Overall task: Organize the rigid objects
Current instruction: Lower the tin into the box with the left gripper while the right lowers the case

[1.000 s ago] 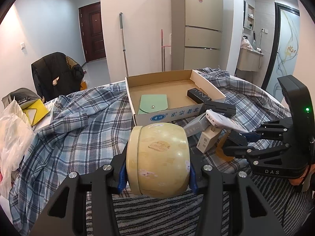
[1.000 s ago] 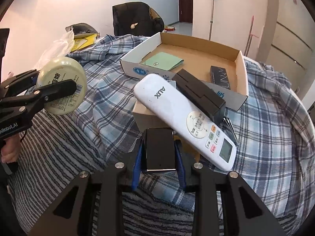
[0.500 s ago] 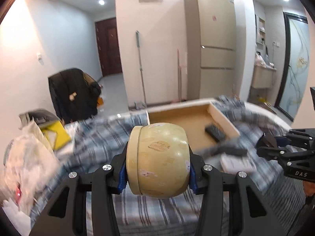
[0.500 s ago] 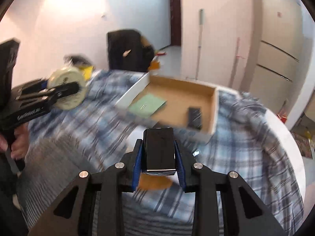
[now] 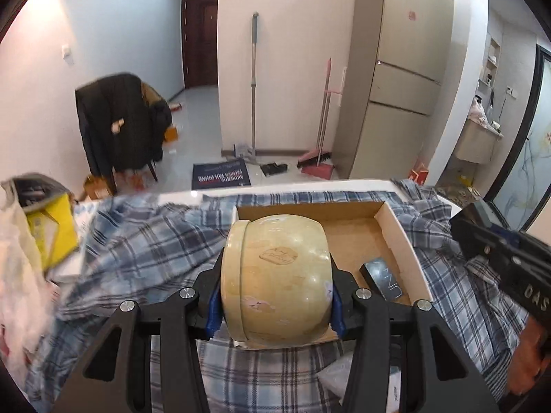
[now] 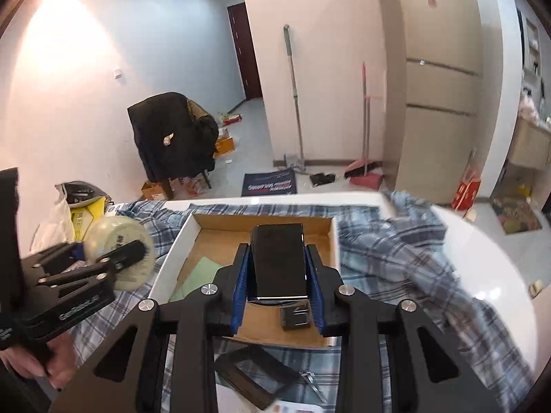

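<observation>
Jar (image 5: 275, 278), cream, round, lying sideways, is clamped between the blue pads of the left gripper (image 5: 275, 304); a second ago it hung over the striped cloth short of the box, now it sits over the near edge of the cardboard box (image 5: 401, 232), blocking the box's left part. Black rectangular case (image 6: 278, 263) is pinched lengthwise in the right gripper (image 6: 278, 287); earlier it was low beside the white remote, now it's raised above the box interior. Both grippers have moved forward and up, room floor now in view. Inside the box: a green card (image 6: 198, 277) at left, a dark slim box (image 5: 382, 280) at right. Box rests on the plaid cloth (image 5: 137, 241); another black case (image 6: 256, 378) lies on the cloth just in front of it.
</observation>
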A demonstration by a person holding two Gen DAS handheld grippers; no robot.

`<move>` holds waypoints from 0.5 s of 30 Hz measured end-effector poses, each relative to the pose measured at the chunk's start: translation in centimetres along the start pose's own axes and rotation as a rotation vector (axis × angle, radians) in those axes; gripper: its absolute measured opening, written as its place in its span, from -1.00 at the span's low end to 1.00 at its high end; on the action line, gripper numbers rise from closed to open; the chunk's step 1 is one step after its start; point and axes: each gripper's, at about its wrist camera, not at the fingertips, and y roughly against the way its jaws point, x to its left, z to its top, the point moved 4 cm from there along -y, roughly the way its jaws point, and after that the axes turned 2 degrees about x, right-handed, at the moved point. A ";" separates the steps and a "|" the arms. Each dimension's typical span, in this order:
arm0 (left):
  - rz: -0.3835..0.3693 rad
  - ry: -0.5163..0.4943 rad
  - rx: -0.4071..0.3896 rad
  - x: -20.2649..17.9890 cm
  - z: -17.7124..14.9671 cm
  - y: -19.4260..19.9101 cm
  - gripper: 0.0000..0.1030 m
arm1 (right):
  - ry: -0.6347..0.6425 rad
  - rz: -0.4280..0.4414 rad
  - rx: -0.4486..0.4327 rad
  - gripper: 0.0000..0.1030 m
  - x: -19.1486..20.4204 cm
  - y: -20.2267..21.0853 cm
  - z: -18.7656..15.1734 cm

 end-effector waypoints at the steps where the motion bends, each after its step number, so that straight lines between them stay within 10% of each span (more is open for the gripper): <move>1: -0.002 -0.016 0.029 -0.2 -0.5 -1.1 -0.03 | -0.001 0.010 0.013 -0.43 0.1 -0.7 -0.4; 15: 0.015 -0.092 0.161 -1.1 -4.5 -7.4 -0.02 | -0.041 0.066 0.190 -0.43 -1.8 -6.4 -4.2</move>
